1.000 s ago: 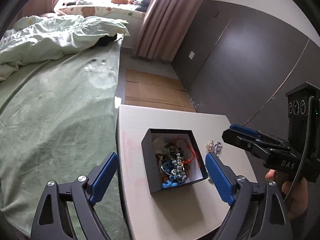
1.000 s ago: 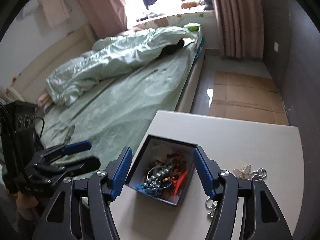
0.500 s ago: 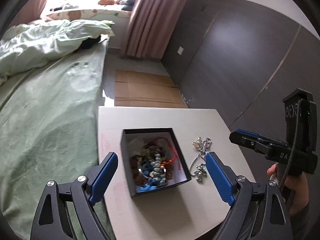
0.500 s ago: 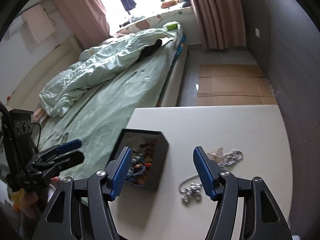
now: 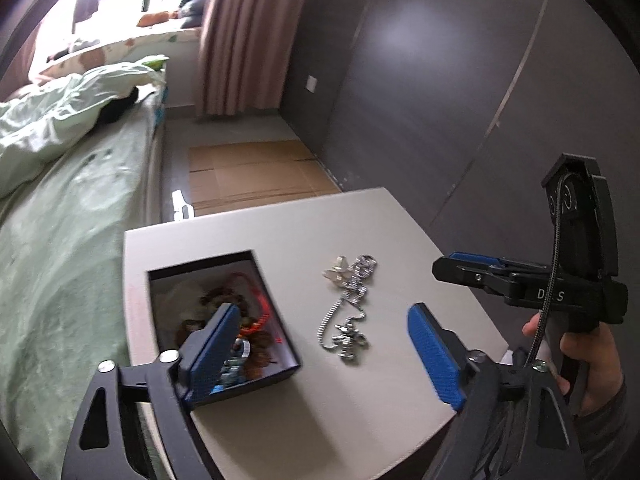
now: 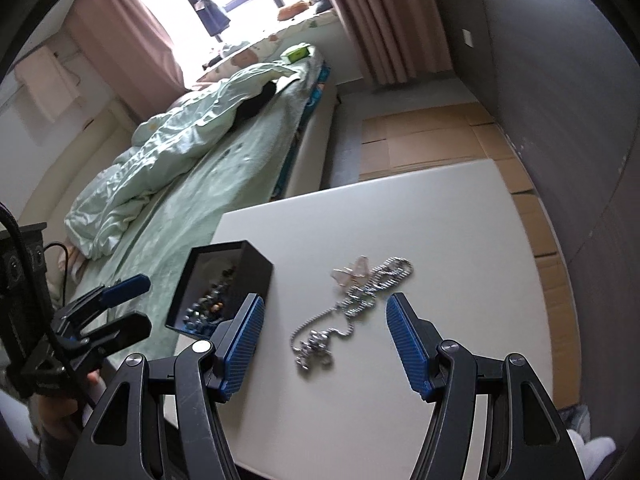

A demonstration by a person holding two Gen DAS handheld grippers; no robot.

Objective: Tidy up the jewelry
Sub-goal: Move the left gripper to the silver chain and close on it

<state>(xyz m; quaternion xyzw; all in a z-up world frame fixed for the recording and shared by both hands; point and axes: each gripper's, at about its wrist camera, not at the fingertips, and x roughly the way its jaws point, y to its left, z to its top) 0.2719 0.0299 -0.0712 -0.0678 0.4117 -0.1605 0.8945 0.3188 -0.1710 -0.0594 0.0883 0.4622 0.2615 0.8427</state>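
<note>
A black open box (image 5: pixel 224 312) (image 6: pixel 224 284) full of mixed beads and bracelets sits at the left side of a white table (image 5: pixel 340 400) (image 6: pixel 440 240). A silver chain necklace with pendants (image 5: pixel 348 304) (image 6: pixel 348 304) lies loose on the table to the right of the box. My left gripper (image 5: pixel 324 356) is open and empty, above the table between box and necklace; its left finger overlaps the box. My right gripper (image 6: pixel 324 344) is open and empty, just in front of the necklace. It also shows in the left wrist view (image 5: pixel 476 266).
A bed with green bedding (image 5: pixel 60 200) (image 6: pixel 192 160) runs along the table's left edge. Flattened cardboard (image 5: pixel 256 176) (image 6: pixel 432 136) lies on the floor beyond the table. A dark wall (image 5: pixel 460 100) stands to the right. Pink curtains (image 6: pixel 392 20) hang at the window.
Both grippers have swung to the right, from over the box toward the necklace. The necklace now lies between the right gripper's fingers in view. Both stay open.
</note>
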